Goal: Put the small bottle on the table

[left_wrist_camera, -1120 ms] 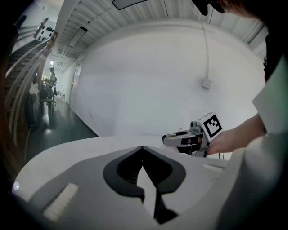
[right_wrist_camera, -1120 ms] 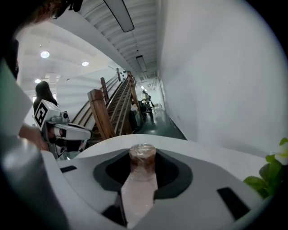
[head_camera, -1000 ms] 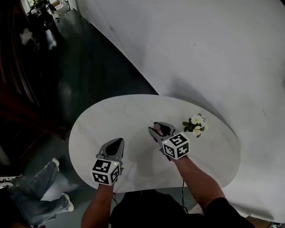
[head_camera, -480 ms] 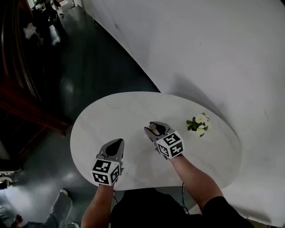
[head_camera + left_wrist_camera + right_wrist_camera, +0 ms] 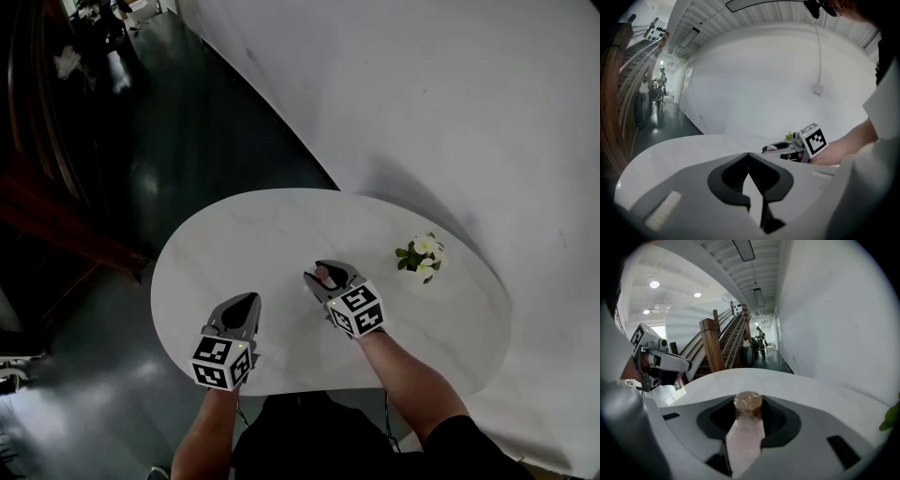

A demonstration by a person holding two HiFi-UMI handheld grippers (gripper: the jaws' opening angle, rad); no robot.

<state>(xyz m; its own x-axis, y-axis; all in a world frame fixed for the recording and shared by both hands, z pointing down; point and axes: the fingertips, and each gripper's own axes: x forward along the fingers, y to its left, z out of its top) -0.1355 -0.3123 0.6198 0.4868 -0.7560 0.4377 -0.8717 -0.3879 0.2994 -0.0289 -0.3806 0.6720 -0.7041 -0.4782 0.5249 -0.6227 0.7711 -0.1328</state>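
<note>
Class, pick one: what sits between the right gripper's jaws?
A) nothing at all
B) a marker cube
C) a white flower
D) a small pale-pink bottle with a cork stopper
D: the right gripper view shows the small pale-pink bottle with a cork stopper clamped between the jaws of the right gripper.

The head view looks steeply down on the table [image 5: 281,234], while the gripper views skim low across it from opposite sides, sighting the right gripper [image 5: 766,149] and left gripper [image 5: 684,364].
</note>
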